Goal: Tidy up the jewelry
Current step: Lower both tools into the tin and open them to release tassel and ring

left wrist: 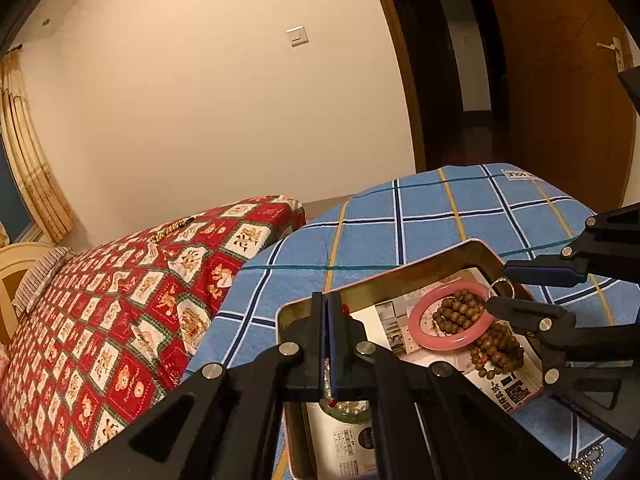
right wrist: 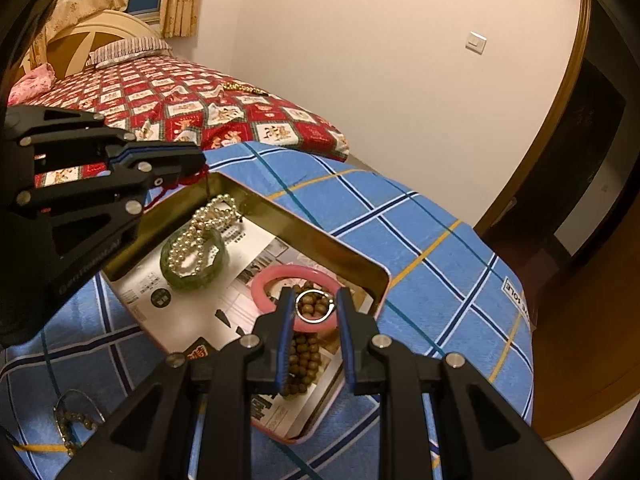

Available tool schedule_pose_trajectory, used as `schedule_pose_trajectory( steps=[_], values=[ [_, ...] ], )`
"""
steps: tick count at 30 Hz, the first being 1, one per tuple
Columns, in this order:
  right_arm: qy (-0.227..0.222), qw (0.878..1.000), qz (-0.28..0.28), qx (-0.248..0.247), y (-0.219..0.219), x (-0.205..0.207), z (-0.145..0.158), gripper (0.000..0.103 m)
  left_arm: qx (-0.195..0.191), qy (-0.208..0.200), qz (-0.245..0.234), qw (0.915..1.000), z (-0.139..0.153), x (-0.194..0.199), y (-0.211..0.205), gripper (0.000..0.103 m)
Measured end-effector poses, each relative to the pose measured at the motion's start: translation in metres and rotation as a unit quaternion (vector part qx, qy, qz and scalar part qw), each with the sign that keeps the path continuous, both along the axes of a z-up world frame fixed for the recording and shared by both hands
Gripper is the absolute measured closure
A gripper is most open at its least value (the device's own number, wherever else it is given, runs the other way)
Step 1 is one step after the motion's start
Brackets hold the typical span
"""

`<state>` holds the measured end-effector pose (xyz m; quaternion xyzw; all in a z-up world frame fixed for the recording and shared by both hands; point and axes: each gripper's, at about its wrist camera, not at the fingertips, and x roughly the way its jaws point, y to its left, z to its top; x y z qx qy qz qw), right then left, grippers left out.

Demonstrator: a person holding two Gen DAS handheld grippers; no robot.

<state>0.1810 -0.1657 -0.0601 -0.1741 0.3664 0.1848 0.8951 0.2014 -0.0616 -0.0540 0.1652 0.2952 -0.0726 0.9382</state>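
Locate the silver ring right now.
In the right wrist view, the silver ring sits between the open right tongs, above the pink bangle and wooden beads in the tin.

Left gripper (left wrist: 329,312) jaws pressed together, right gripper (right wrist: 314,307) jaws parted — tips angled downward, the two grippers near each other

Support surface: a raised stand covered with a blue checked towel (right wrist: 420,240), abutting a bed with a red patterned cover (right wrist: 168,100). A shallow metal tray (right wrist: 320,236) lies mid-towel. A beaded chain (right wrist: 74,420) lies at the towel's near left corner. A gold-coloured strand (right wrist: 240,88) lies on the bed cover.
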Motion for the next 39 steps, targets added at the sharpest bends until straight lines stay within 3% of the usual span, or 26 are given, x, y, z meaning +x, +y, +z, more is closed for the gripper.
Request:
schedule_pose_trajectory(
  steps=[39],
  values=[
    [0.029,0.999,-0.003,-0.013,0.008,0.007,-0.022,0.080,-0.004,0.033,0.010,0.9994,-0.024,0.010,0.006,0.103]
  ],
)
